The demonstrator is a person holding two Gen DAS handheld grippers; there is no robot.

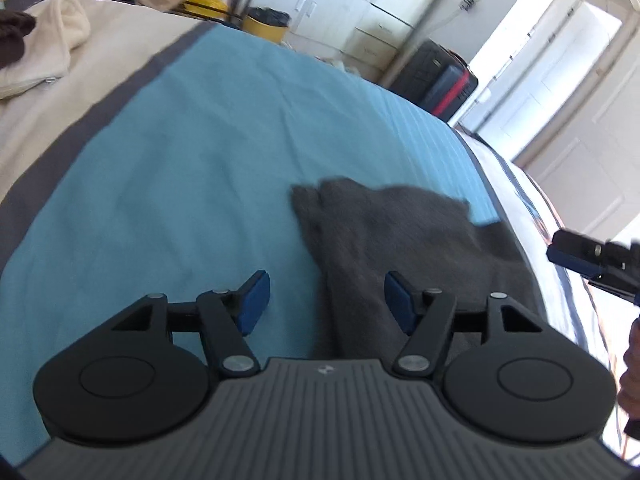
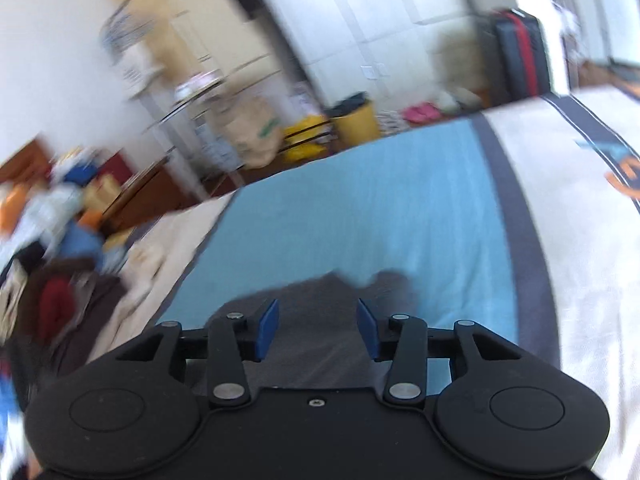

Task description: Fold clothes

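Folding seems between steps: your left gripper (image 1: 326,304) and right gripper (image 2: 318,330) both stand open, holding nothing, so next you should grasp the grey garment (image 1: 400,240) edge.

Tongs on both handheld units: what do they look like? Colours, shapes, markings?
Both look alike: the left tongs and right tongs have flat blue pads on black linkage arms with silver pivot pins, hinged to two round black housings with a circle outline on each. The left body is ribbed grey with a small logo; the right shows a plain black plate with a centre screw. No cables or sleeves can be seen.
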